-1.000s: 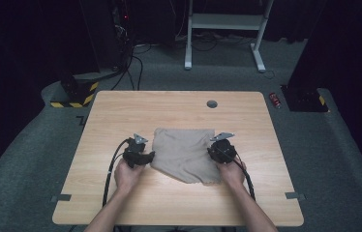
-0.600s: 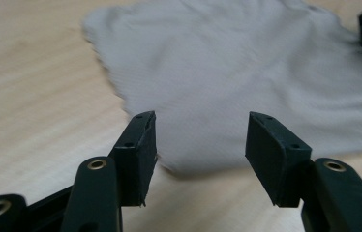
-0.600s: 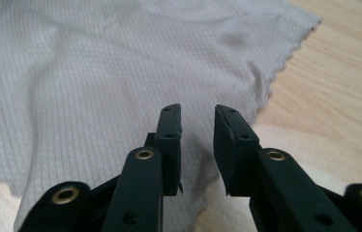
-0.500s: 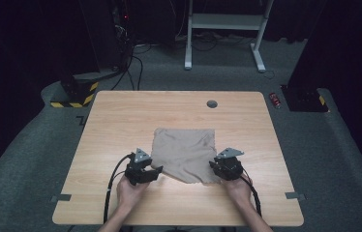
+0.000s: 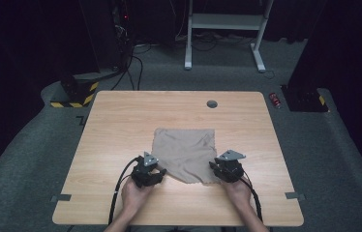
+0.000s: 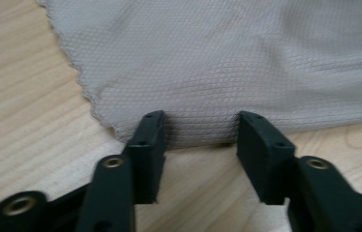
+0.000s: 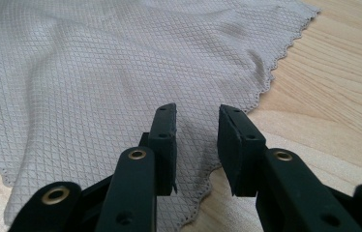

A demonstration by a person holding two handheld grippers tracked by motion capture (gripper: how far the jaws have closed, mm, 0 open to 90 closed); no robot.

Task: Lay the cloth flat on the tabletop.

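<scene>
In the left gripper view, the cloth (image 6: 227,63) runs off the frame at 12 and 3 o'clock. In the high view, your forearms are cut off at 6 o'clock, and each tongs body hides the cloth edge beneath it.

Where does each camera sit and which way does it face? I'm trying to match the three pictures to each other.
High view: above the person's side, looking forward and down on the table; forearms, left gripper and right gripper show.
Left gripper view: rides that gripper, looking along its jaws at the cloth's edge.
Right gripper view: rides that gripper, jaws over the cloth's corner.
All share the grey cloth and wooden tabletop.
</scene>
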